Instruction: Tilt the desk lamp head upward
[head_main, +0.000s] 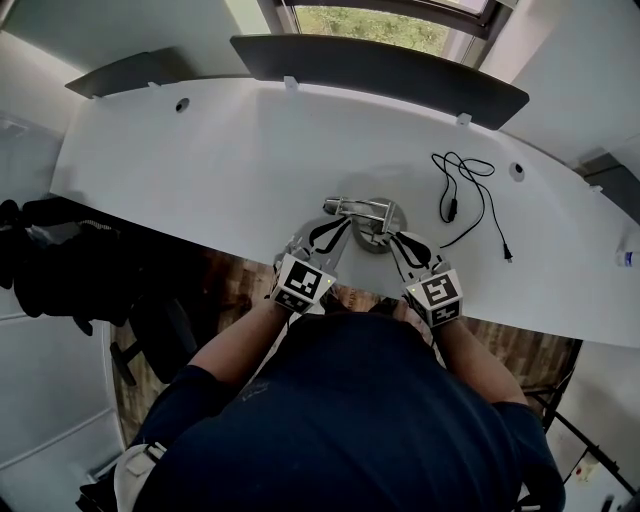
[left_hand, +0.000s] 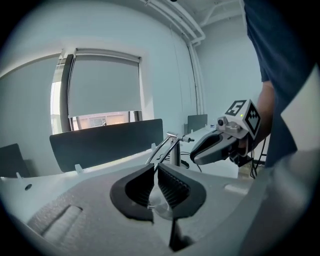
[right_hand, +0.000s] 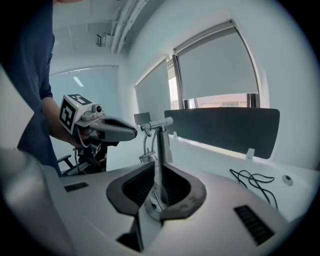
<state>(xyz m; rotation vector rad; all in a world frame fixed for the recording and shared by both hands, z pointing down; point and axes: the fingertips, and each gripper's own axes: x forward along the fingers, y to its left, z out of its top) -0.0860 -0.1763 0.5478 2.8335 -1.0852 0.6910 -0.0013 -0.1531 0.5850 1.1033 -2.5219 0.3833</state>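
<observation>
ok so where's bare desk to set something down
Widest bare desk: left of the lamp, up to the divider panel. Also a strip behind the lamp. Crowded: front edge with left gripper, right gripper, and the cable on the lamp's right.

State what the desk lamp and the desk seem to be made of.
Desk lamp: likely metal with a silver finish, judging by its grey sheen and highlights.
Desk: smooth white top, fairly matte, probably laminate or painted board; the look leaves it open.
</observation>
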